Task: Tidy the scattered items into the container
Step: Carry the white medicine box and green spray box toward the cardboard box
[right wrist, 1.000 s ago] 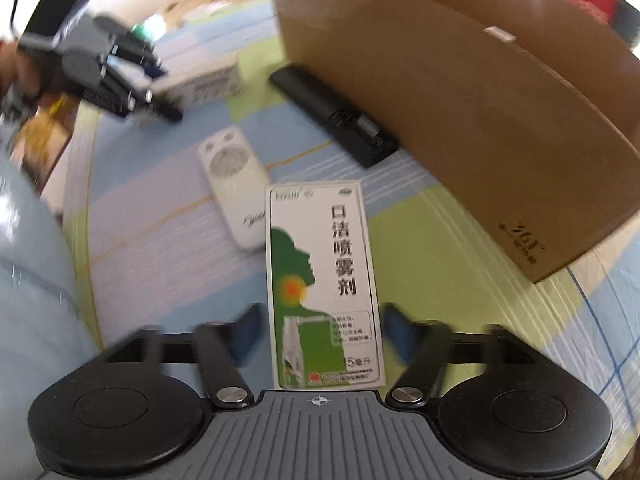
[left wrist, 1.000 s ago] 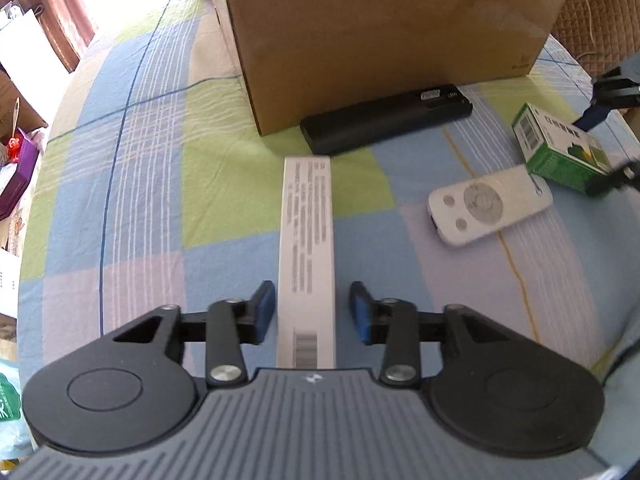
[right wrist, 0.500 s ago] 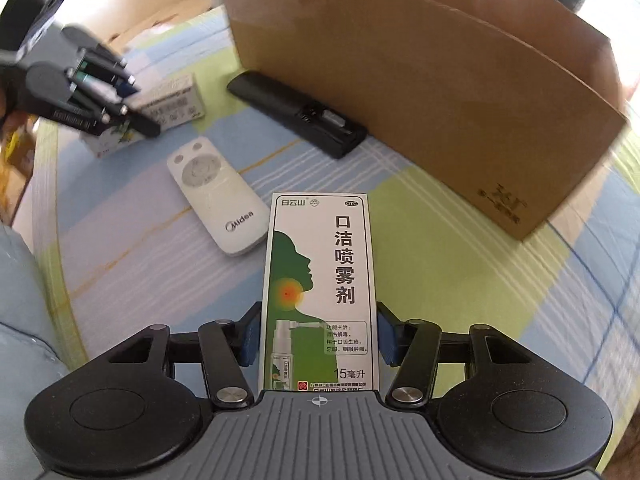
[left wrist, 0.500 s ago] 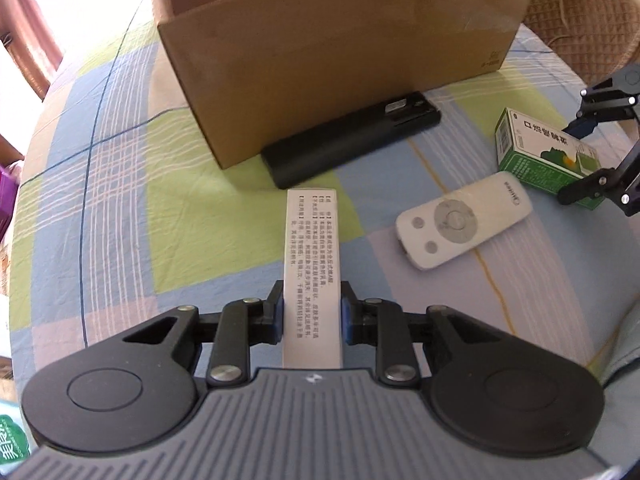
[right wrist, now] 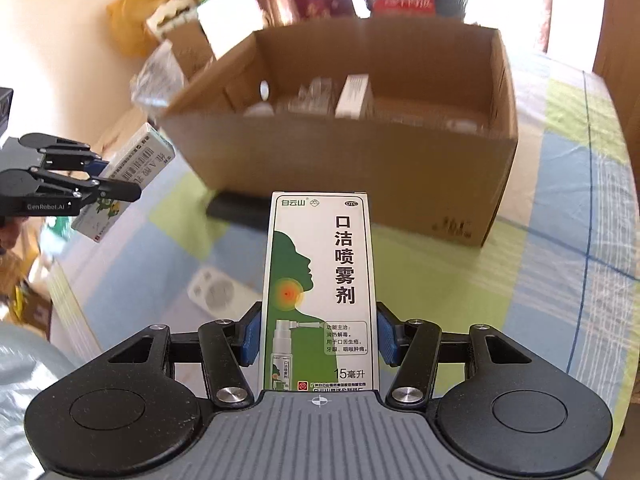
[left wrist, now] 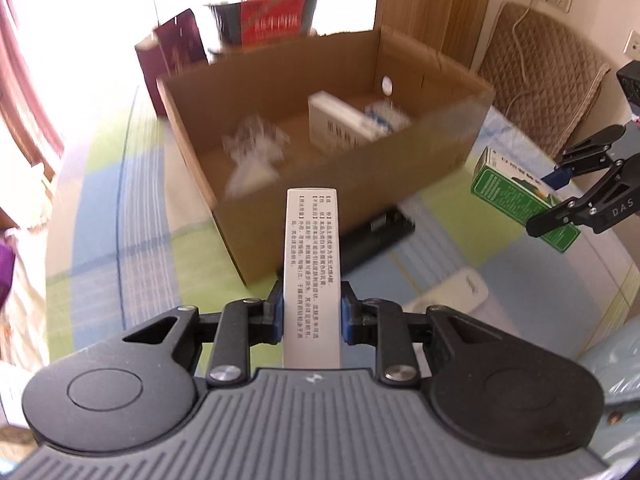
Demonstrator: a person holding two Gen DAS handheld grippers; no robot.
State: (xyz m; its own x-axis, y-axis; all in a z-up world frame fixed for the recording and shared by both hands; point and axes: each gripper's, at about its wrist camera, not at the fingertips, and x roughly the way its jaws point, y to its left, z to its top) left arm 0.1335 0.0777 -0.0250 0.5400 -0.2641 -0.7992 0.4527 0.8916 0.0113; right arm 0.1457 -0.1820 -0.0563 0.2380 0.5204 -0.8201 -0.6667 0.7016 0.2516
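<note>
left wrist: raised above surface [left wrist: 120, 240], faces open cardboard box [left wrist: 400, 168] from near side | right wrist: raised, faces same box [right wrist: 360, 168] from its right | shared: box, black remote [left wrist: 380, 228], each view shows the other gripper

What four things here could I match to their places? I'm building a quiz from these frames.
Things:
1. green spray box
2. white printed box
3. black remote
4. white remote

Places:
A. on the cloth at the foot of the cardboard box
B. in the left gripper
C. flat on the cloth, away from the carton
D. in the right gripper

Pairs: 1-D, 2-B, 3-A, 4-C
</note>
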